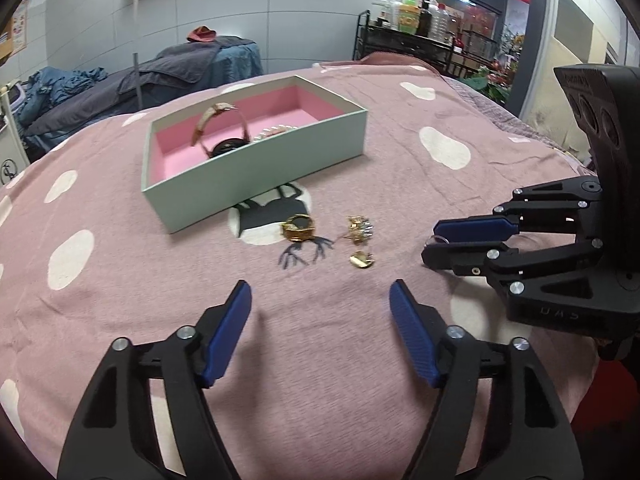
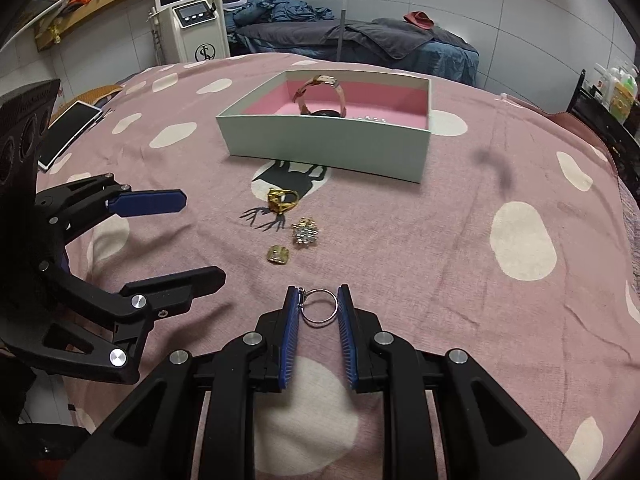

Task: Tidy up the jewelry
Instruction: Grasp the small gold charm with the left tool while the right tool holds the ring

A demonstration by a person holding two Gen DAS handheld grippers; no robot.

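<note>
A white machine with a screen (image 2: 188, 12) stands behind the spotted pink blanket (image 2: 460, 248).

We read a black "SL" monogram in a ring on the white floor-standing machine (image 2: 198, 28); nothing else legible.

From the left gripper (image 1: 320, 300), whose jaws stand apart with nothing between them, the pink spotted blanket (image 1: 120, 312) lies bare straight ahead up to three small obstacles at about 12 o'clock: a gold ring (image 1: 298, 229), a sparkly brooch (image 1: 360, 227) and a flat gold piece (image 1: 361, 259), set close together. Beyond them the mint-green box (image 1: 256, 178) walls off 11 to 12 o'clock (its walls stand upright, so entry is from above), and a watch (image 1: 220, 130) and pearls (image 1: 276, 131) fill its left and middle. The right gripper (image 1: 430, 242), clamped on a silver ring (image 2: 319, 306), blocks 2 o'clock, while the blanket at 9 to 10 o'clock stays open.
</note>
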